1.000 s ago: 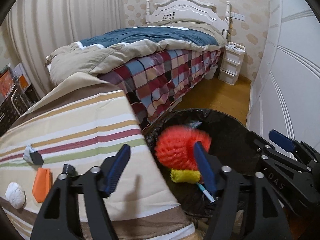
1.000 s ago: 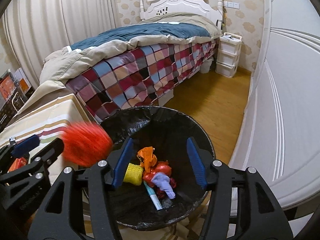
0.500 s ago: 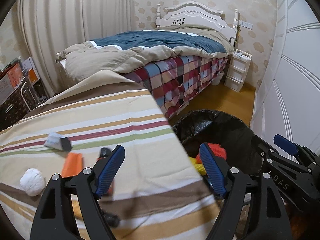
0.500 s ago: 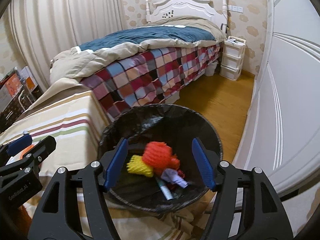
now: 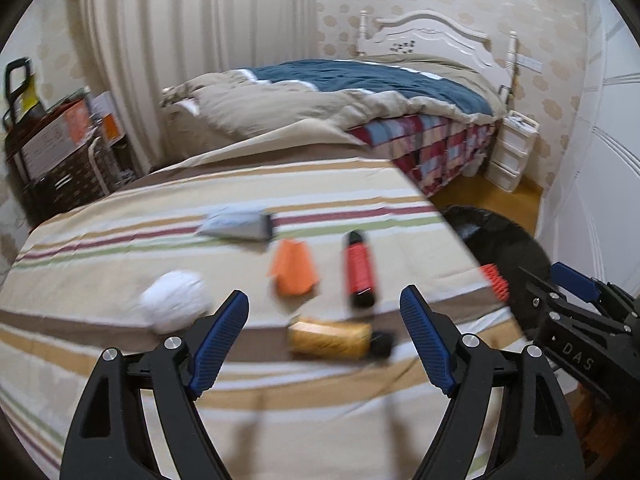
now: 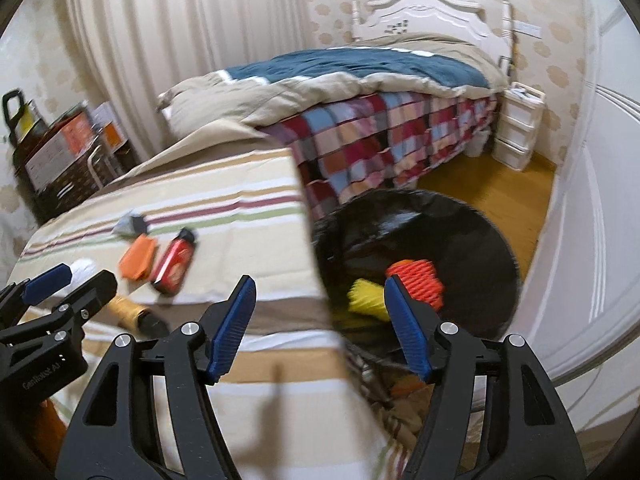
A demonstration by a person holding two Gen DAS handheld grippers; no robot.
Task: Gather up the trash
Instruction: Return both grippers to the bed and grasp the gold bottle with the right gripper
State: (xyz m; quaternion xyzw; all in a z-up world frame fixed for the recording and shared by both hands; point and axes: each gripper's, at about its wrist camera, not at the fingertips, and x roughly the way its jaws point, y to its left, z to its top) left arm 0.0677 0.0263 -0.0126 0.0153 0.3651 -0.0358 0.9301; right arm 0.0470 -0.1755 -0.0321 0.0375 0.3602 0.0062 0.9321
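My left gripper (image 5: 326,340) is open and empty above the striped cloth (image 5: 120,248). On the cloth lie a white paper ball (image 5: 174,300), an orange packet (image 5: 294,266), a red bottle (image 5: 359,270), a grey wrapper (image 5: 236,224) and a brown roll (image 5: 328,340). My right gripper (image 6: 320,326) is open and empty over the cloth's edge, beside the black-lined bin (image 6: 460,216). In the bin lie a red net (image 6: 418,278) and a yellow net (image 6: 366,298).
A bed with a checked cover (image 6: 380,136) stands behind the bin. White drawers (image 6: 516,136) stand by the far wall. A white wardrobe (image 6: 600,160) is on the right. Boxes and a dark shelf (image 5: 52,160) stand at the left.
The red net dropped from my left gripper into the bin. Both grippers swung left, from over the bin toward the striped cloth and the items on it.
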